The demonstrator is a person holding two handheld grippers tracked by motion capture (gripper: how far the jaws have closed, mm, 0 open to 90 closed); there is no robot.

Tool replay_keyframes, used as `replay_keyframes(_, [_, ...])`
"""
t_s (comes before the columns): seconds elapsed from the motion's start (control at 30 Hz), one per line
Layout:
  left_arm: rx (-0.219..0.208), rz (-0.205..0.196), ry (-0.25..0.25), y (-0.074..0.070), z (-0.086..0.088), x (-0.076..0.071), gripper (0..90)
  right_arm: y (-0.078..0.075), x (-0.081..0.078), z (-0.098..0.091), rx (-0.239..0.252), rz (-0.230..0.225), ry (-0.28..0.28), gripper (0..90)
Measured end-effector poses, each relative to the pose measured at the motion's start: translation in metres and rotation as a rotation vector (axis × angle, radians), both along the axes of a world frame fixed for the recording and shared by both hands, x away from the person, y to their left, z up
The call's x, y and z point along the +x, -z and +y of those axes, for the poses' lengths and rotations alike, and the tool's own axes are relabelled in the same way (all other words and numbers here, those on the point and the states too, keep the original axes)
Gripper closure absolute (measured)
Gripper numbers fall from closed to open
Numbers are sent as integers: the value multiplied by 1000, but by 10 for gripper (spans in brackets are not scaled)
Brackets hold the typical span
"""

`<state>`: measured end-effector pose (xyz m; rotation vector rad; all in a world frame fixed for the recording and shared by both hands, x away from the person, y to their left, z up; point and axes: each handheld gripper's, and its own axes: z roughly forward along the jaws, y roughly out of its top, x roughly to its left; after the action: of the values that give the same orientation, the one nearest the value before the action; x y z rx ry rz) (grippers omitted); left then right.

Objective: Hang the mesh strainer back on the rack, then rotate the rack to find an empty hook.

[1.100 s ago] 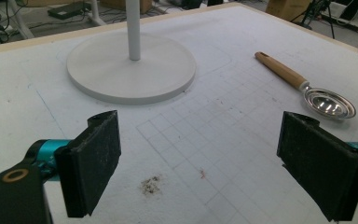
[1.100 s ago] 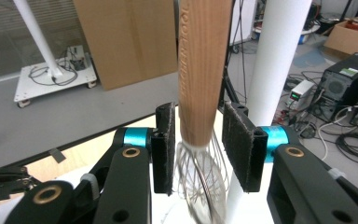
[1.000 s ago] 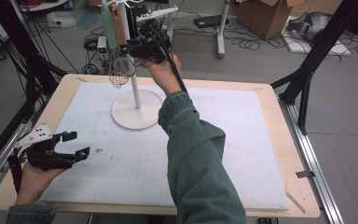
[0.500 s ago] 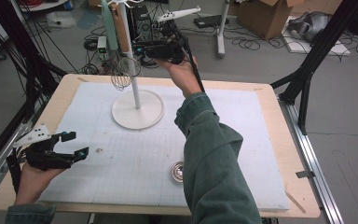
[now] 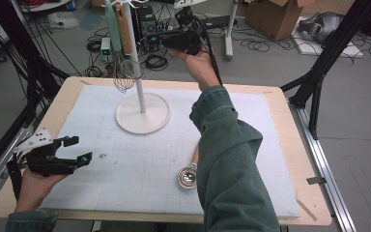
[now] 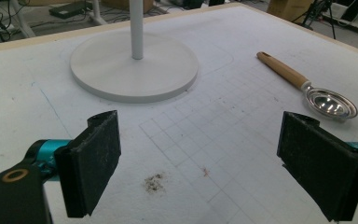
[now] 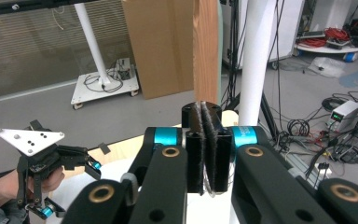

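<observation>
— two changes since a moment ago: the right gripper [image 5: 157, 38] is sitting higher beside the stand [image 5: 142, 112], and its jaws have just been closing.
— is it gripping anything?
— a thin wire of the whisk [image 5: 127, 76], pinched in the right gripper view.
— and the left gripper [image 5: 72, 151]?
— resting wide open, empty, with the spoon [image 6: 307, 88] lying near it.

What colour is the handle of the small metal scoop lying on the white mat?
Light wooden tan; the scoop handle shows best in the left gripper view.
</observation>
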<state>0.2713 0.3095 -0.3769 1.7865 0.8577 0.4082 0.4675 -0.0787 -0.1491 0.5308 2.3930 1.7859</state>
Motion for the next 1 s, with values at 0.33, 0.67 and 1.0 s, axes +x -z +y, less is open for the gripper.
replay_keyframes(0.33, [1, 3, 2, 0, 0, 0, 140, -18, 3, -4, 4, -20, 1, 893])
replay_keyframes(0.67, [4, 5, 4, 1, 1, 1, 140, -38, 14, 0, 20, -35, -16, 895])
replay_keyframes(1.0, [3, 7, 8, 1, -1, 1, 140, -42, 17, -2, 21, -42, -6, 895])
